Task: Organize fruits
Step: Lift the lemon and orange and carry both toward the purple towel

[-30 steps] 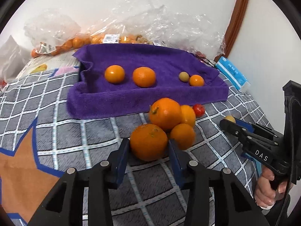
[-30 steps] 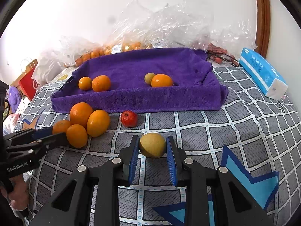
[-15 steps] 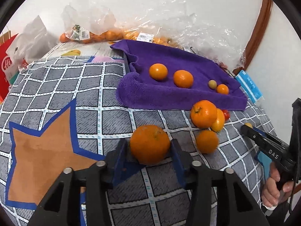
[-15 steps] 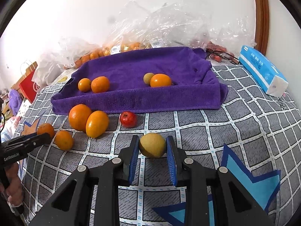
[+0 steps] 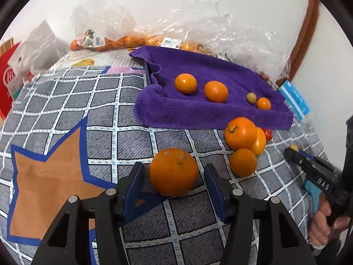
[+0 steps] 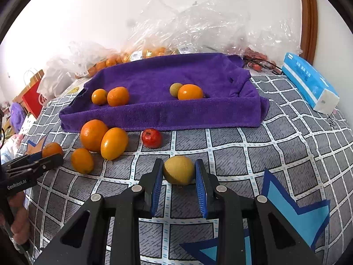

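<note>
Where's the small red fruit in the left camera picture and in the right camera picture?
Left wrist view: the small red round fruit sits right of centre, peeking from behind the orange fruits, just below the towel's right corner.
Right wrist view: it lies left of centre, in the open, before the towel's front edge.
Shared landmark: the purple towel.

The left gripper [image 5: 174, 176] sits low and level, its fingers pointing forward. Its jaws stand apart, with a gap showing between each blue pad [image 5: 132, 185] and the orange [image 5: 174, 172] between them. In the right wrist view a bare hand [image 6: 18, 229] grips its black handle at the lower left.

The right gripper [image 6: 179, 173] is also low and level. Its jaws are closed in on a yellow fruit [image 6: 178, 170], both blue pads [image 6: 157, 187] pressed against its sides. In the left wrist view a hand [image 5: 326, 225] wraps its handle at the far right.
</note>
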{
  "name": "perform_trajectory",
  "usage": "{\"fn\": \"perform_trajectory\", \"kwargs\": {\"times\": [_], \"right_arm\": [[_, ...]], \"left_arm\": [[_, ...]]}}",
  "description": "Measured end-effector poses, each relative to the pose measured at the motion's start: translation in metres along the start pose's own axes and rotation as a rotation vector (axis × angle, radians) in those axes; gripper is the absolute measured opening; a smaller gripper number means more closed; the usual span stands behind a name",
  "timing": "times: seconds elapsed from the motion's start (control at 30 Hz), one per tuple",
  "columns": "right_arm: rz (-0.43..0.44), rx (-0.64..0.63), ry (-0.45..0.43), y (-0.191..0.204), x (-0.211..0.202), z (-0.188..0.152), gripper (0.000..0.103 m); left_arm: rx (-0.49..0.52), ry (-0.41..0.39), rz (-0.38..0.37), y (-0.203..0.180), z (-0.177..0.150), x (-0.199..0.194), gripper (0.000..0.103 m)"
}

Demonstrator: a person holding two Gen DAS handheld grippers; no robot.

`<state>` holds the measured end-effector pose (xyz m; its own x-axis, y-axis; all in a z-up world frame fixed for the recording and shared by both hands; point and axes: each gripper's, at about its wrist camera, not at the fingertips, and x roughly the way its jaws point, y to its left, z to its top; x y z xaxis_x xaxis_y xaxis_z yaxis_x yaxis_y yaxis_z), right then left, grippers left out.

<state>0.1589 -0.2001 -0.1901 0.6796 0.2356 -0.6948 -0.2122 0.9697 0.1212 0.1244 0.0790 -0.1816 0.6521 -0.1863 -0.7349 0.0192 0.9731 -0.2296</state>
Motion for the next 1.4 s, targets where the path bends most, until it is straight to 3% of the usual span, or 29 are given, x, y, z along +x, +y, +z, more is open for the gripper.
{"fn": "perform_trajectory", "kwargs": {"times": [0.13,0.27,0.43,1.1,1.23,1.4], "right_arm": [[0.015,0.010,-0.022,-0.002,-0.004,-0.001,0.029],[0.015,0.019,-0.029,-0.003,-0.006,-0.001,0.029],[0.015,0.011,-0.042,-0.001,-0.008,-0.001,0.029],[-0.001,0.060,-0.069,-0.007,-0.014,-0.002,0.029],[0.029,0.096,-0.037,-0.007,-0.013,-0.003,0.029],[0.040,0.140,-0.057,-0.006,-0.024,0.002,0.029]], "left_arm": [[-0.051,-0.016,-0.020,0.009,-0.002,-0.003,0.040],[-0.067,-0.030,-0.094,0.013,-0.003,-0.007,0.039],[-0.037,-0.042,-0.096,0.006,-0.005,-0.010,0.040],[-0.085,-0.057,-0.104,0.013,-0.007,-0.017,0.039],[-0.104,-0.015,-0.115,0.012,-0.004,-0.017,0.039],[-0.087,-0.046,-0.111,0.006,0.005,-0.036,0.039]]}}
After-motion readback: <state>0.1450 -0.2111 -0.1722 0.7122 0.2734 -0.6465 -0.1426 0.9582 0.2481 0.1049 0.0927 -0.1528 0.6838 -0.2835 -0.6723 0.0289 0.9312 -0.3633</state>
